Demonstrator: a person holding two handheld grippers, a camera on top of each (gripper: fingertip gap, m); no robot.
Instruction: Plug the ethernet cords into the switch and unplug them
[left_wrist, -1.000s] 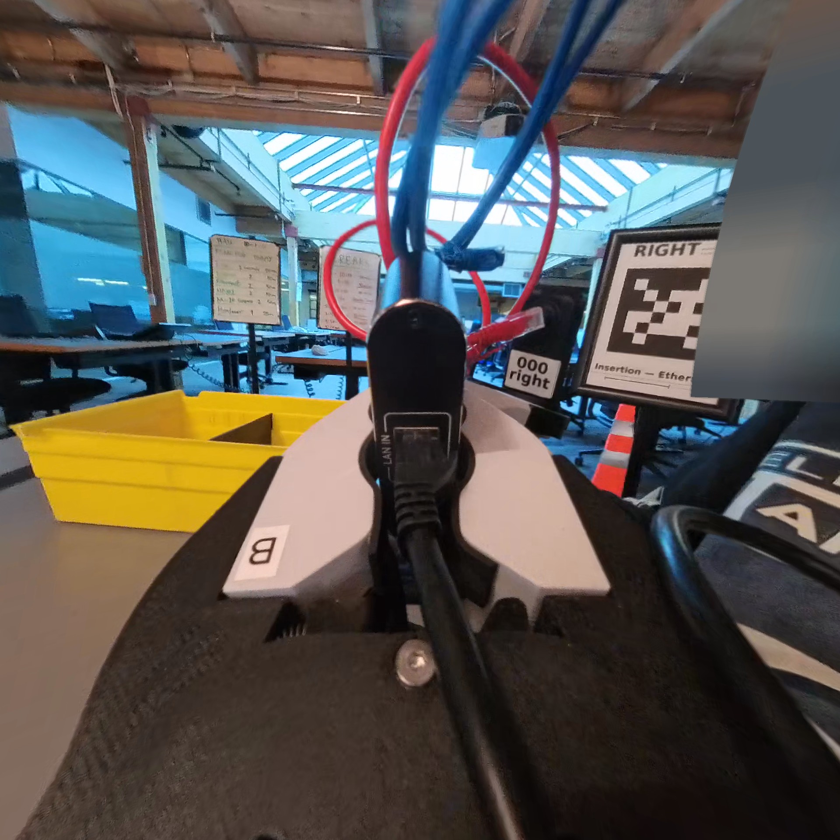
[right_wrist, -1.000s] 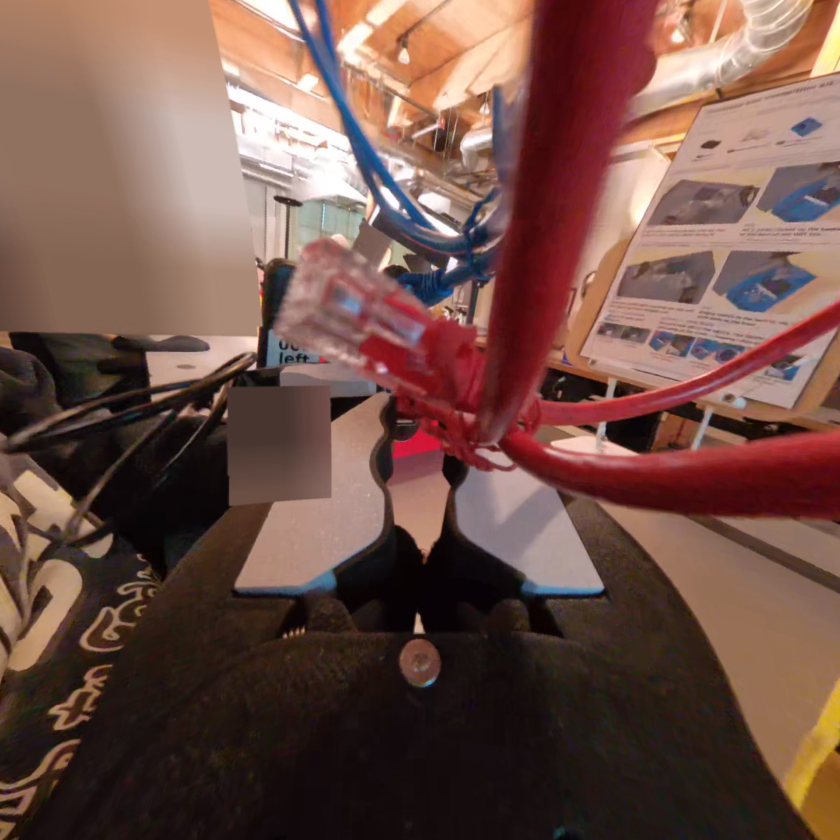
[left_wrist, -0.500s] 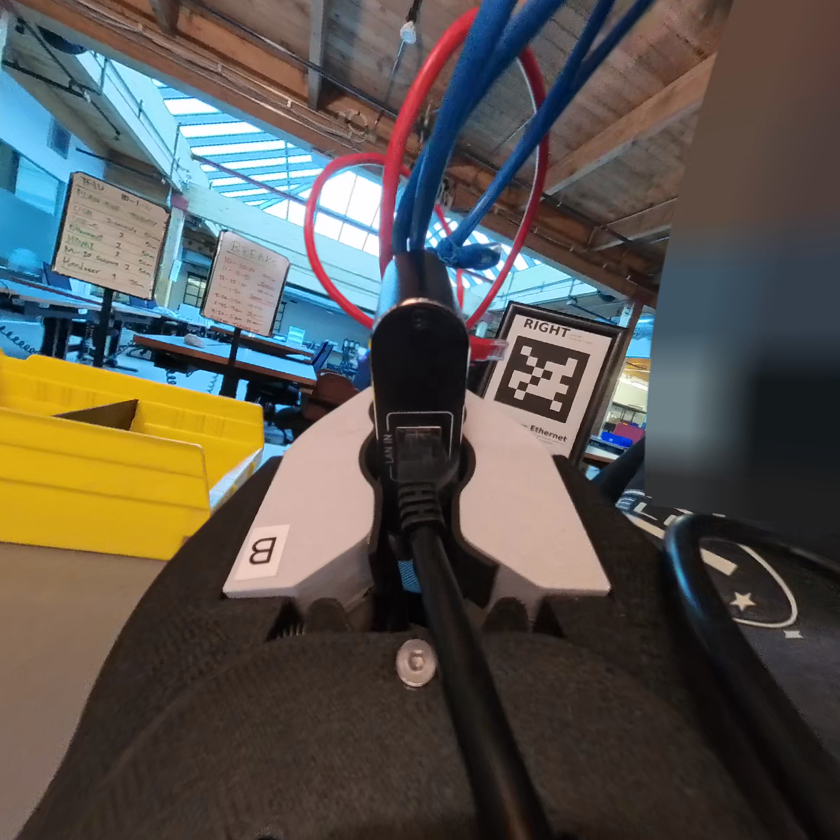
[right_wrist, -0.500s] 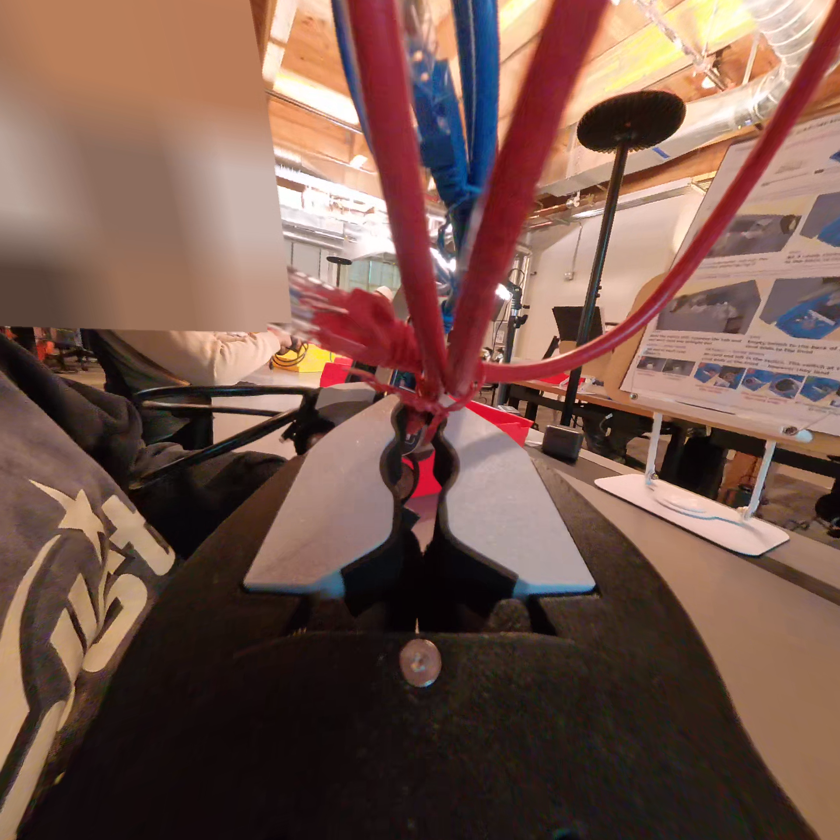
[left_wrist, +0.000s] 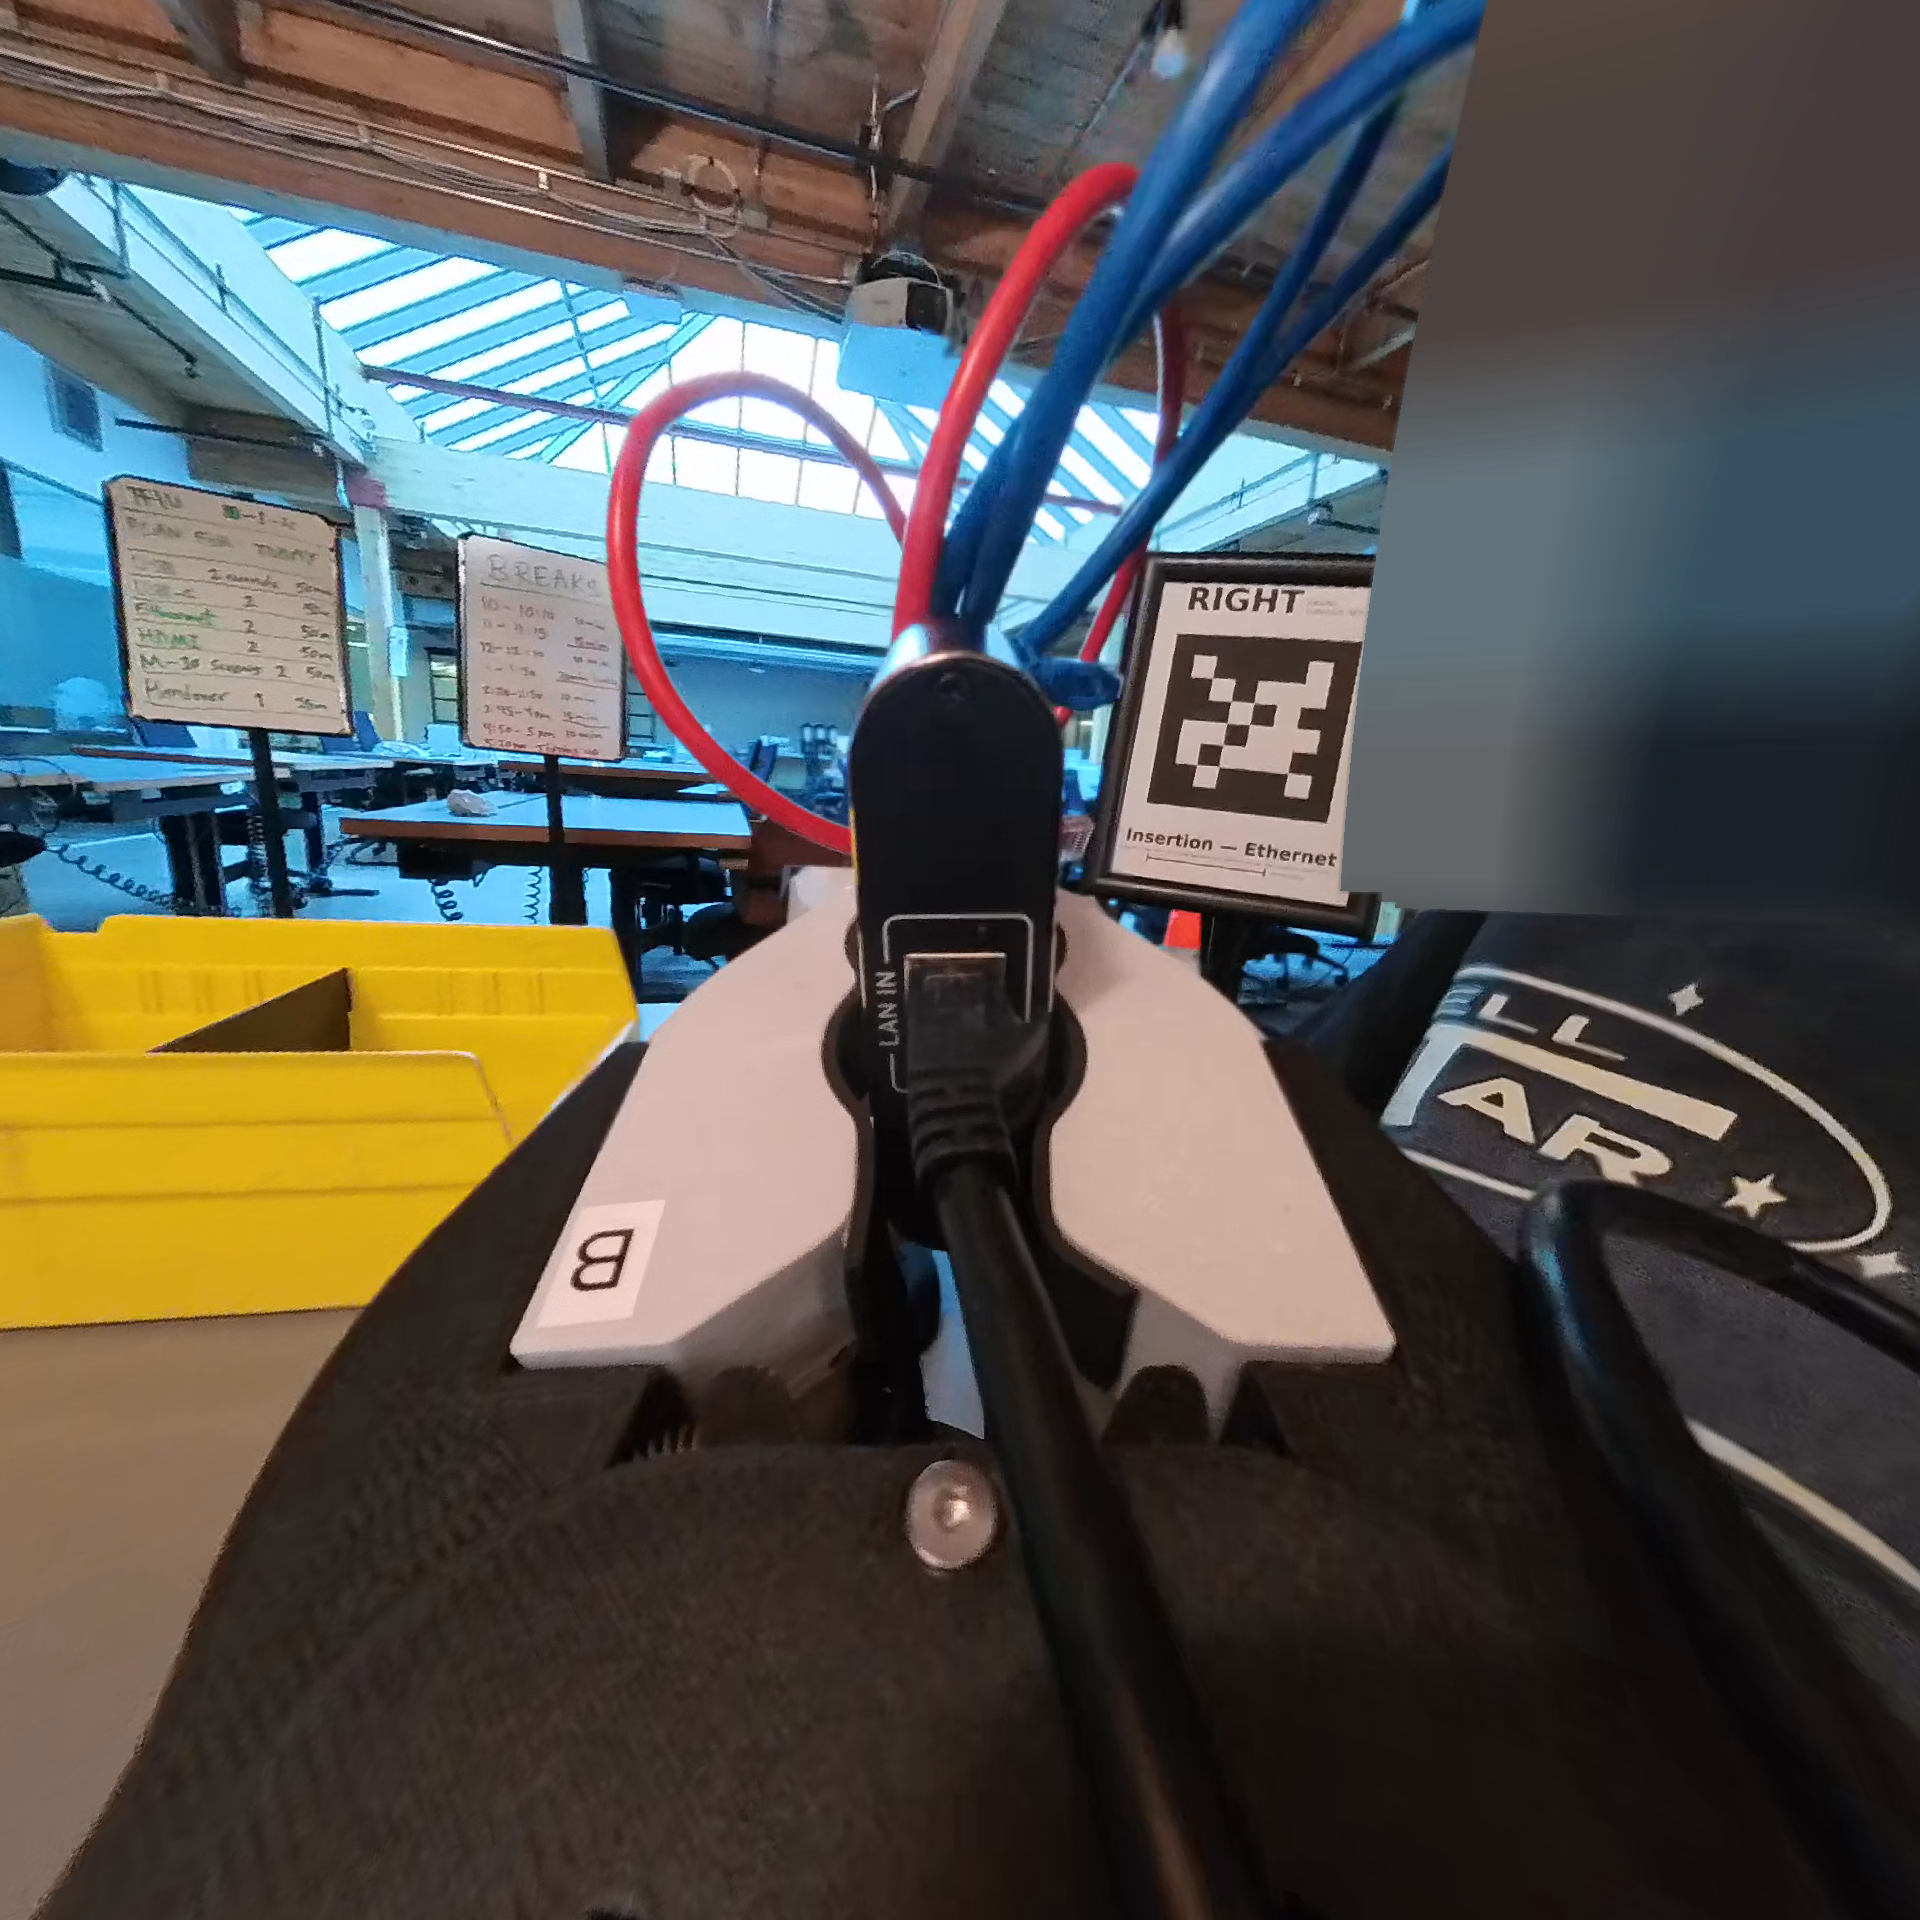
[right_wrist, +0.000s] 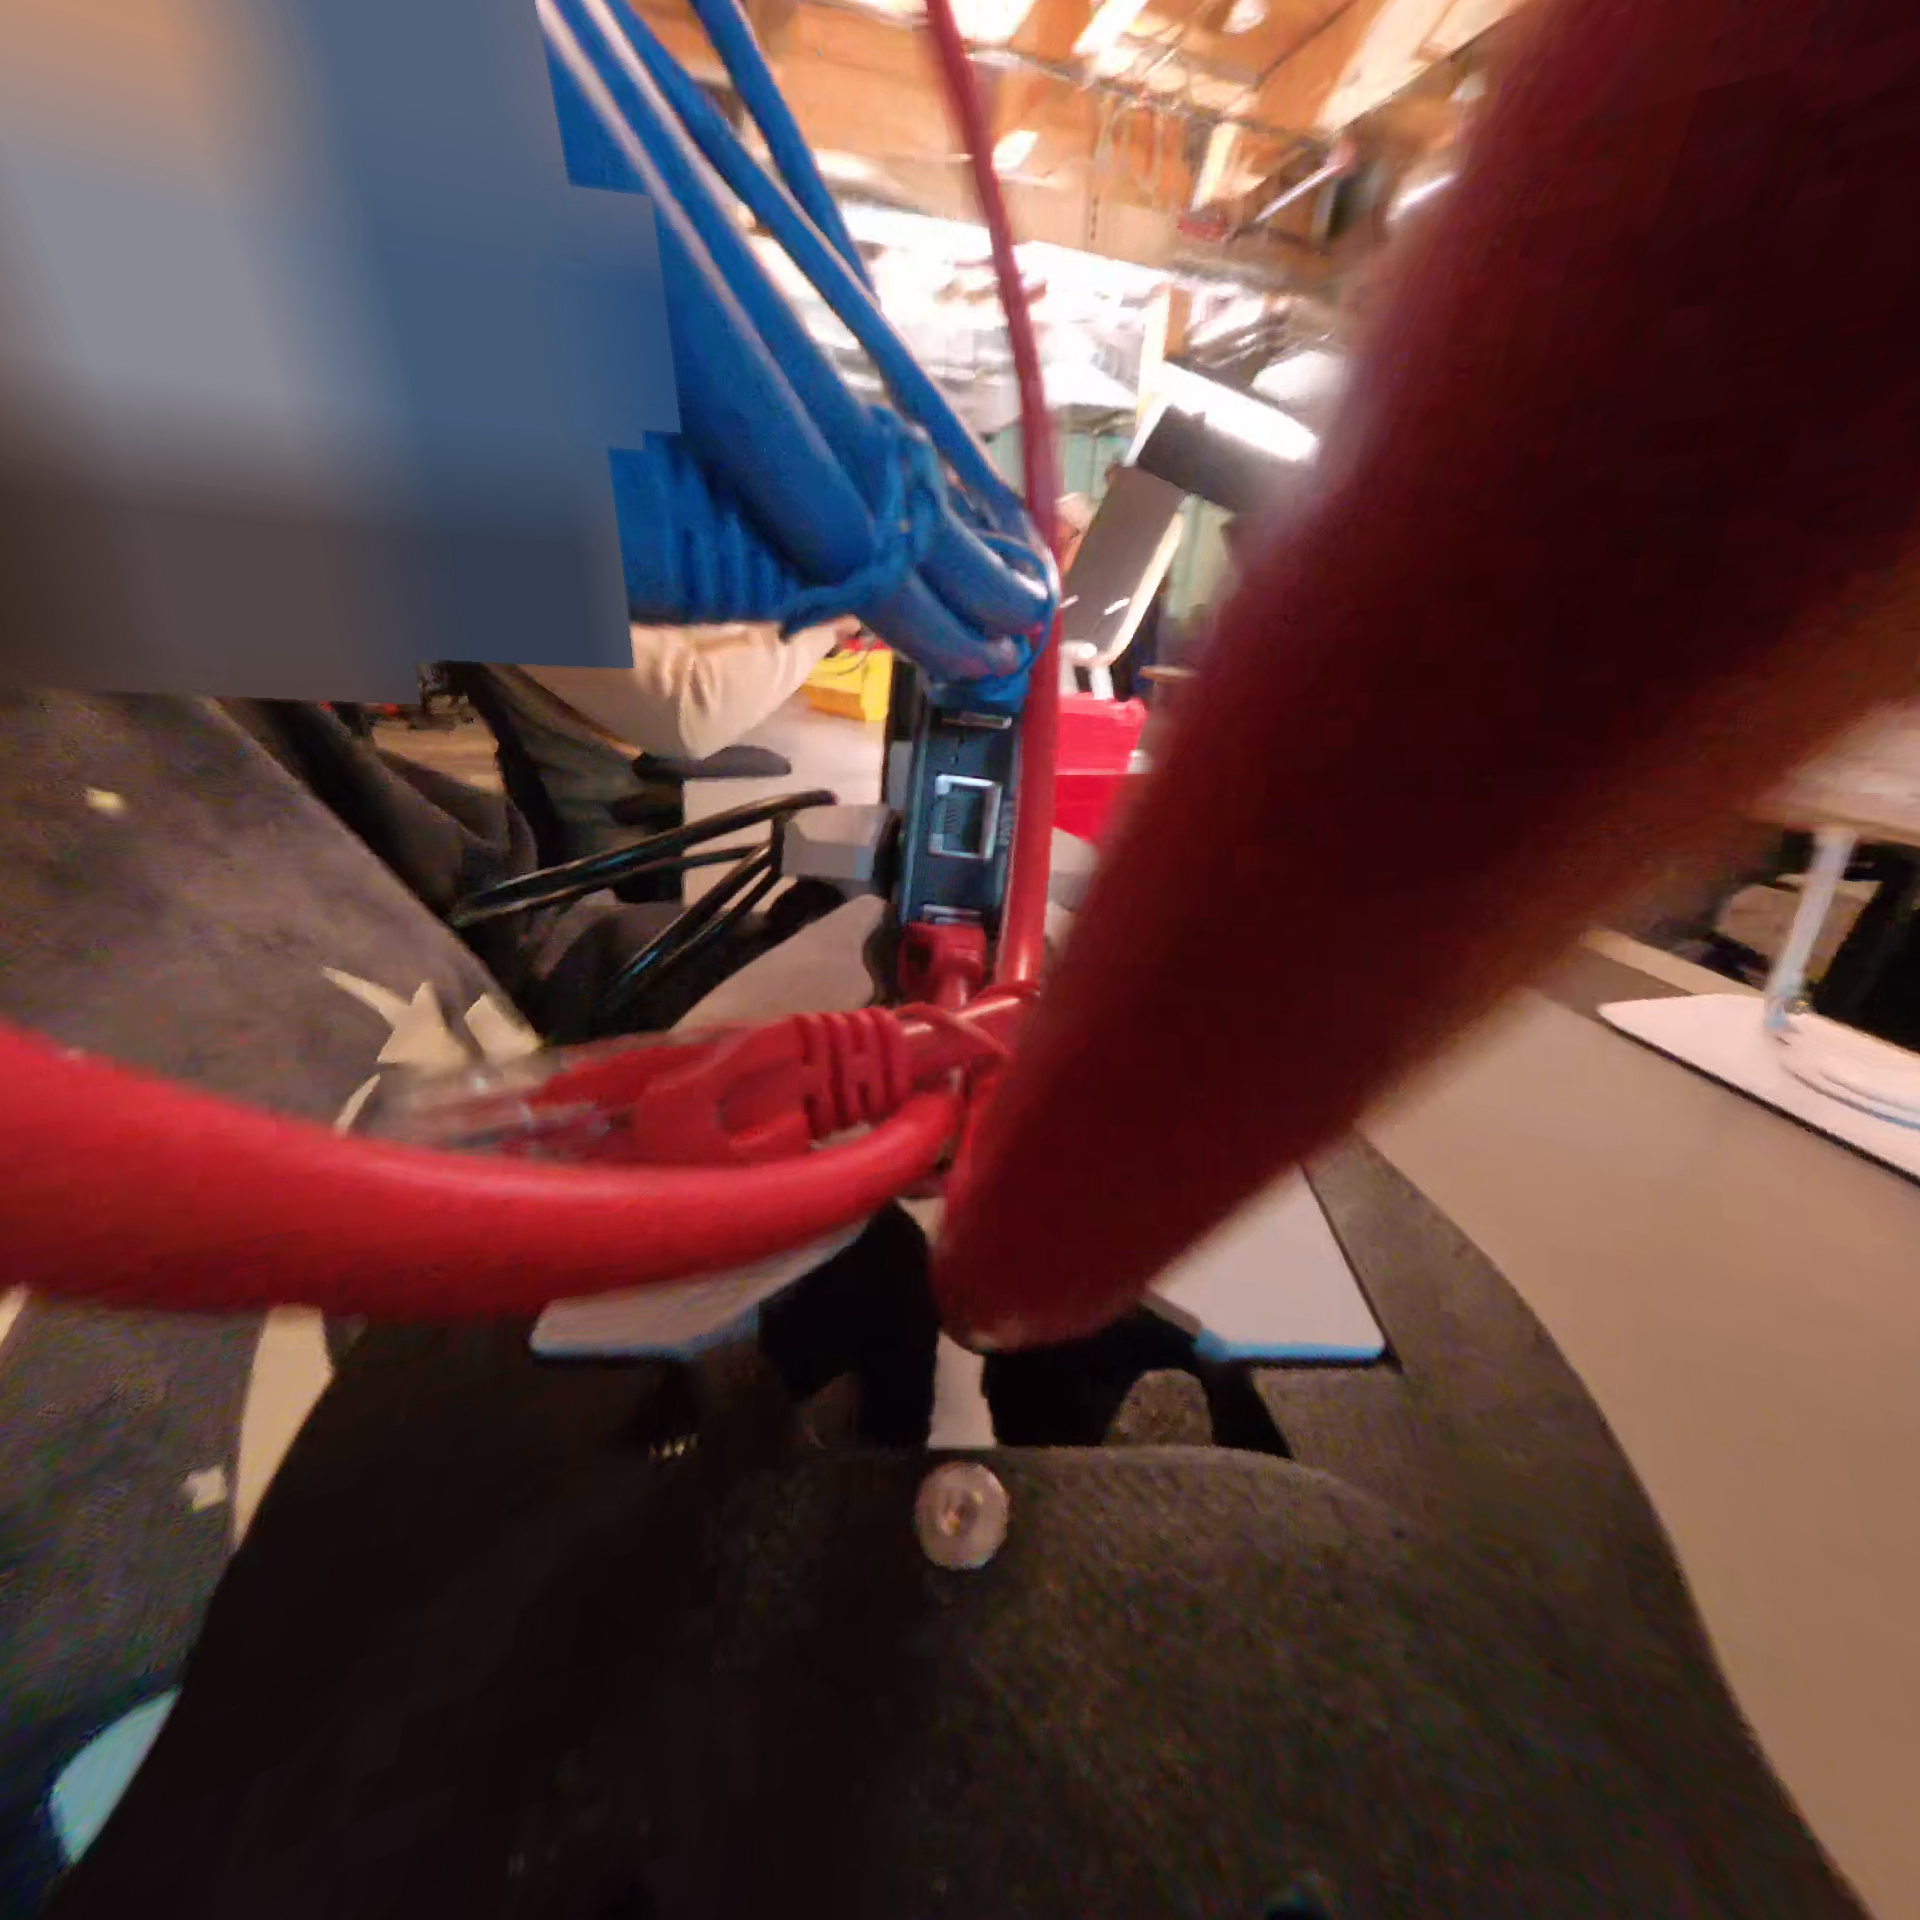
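Since half a second ago the right gripper (right_wrist: 961, 1195) swung toward the switch (right_wrist: 961, 821), frame centre, red cord (right_wrist: 665, 1101) pinched in its fingers for plugging. Left gripper (left_wrist: 956, 1049) fingers clamp the switch (left_wrist: 951, 790) upright, steadying it above the counter (left_wrist: 156, 1455).

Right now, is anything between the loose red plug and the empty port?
Nothing covers the empty port on the switch; a red cord runs beside it. The loose red plug points sideways, not toward it.
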